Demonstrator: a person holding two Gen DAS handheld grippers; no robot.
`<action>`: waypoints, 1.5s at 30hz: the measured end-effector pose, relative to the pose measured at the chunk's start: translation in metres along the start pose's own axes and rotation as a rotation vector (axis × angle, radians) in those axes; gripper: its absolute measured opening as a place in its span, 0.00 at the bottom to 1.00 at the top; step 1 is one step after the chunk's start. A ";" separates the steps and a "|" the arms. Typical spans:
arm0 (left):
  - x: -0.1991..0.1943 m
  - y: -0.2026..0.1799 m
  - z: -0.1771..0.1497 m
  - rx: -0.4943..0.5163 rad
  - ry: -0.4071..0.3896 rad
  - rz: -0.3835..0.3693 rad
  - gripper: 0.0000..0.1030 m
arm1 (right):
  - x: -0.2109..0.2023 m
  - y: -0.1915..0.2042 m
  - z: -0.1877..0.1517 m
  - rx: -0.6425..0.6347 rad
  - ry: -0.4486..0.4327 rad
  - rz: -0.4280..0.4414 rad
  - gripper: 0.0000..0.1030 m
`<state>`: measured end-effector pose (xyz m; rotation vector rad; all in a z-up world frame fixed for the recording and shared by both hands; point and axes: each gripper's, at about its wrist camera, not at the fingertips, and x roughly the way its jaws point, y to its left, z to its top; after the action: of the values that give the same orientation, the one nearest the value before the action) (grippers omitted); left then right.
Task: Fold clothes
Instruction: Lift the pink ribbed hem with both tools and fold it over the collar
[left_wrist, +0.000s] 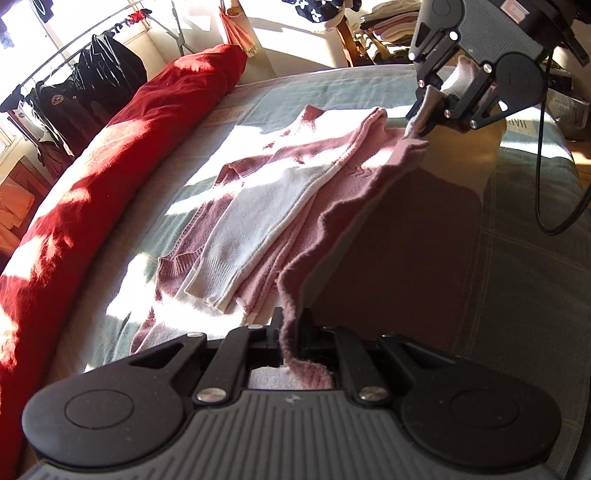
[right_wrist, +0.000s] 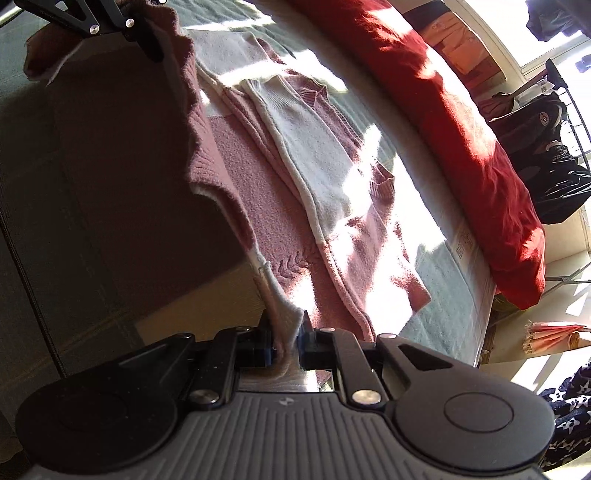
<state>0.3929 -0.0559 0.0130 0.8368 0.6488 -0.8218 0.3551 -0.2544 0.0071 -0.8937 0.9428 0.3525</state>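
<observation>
A pink and white knit sweater (left_wrist: 280, 192) lies partly folded on the bed, a white sleeve laid over its middle. My left gripper (left_wrist: 290, 325) is shut on the sweater's ribbed pink edge, which rises off the bed. In the same view my right gripper (left_wrist: 424, 122) at the upper right is shut on the far end of that edge, so the edge hangs stretched between the two. In the right wrist view the right gripper (right_wrist: 288, 332) pinches the white-trimmed corner of the sweater (right_wrist: 295, 177), and the left gripper (right_wrist: 155, 44) holds the edge at the top left.
A red duvet (left_wrist: 110, 155) runs along the far side of the grey-green bedsheet (left_wrist: 480, 258). A rack of dark clothes (left_wrist: 92, 77) stands behind it. A black cable (left_wrist: 539, 166) hangs from the right gripper. Folded clothes are stacked at the back (left_wrist: 391, 22).
</observation>
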 end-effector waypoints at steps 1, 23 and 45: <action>0.004 0.004 0.003 -0.001 -0.002 0.014 0.05 | 0.005 -0.005 0.003 -0.008 -0.008 -0.011 0.13; 0.106 0.077 0.018 -0.076 0.053 0.112 0.07 | 0.109 -0.119 0.039 0.153 -0.042 0.010 0.16; 0.114 0.082 0.019 -0.091 0.074 0.080 0.07 | 0.155 -0.187 -0.030 0.831 0.043 0.396 0.07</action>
<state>0.5245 -0.0795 -0.0332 0.8082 0.7079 -0.6867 0.5418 -0.4077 -0.0337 0.0489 1.1728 0.2374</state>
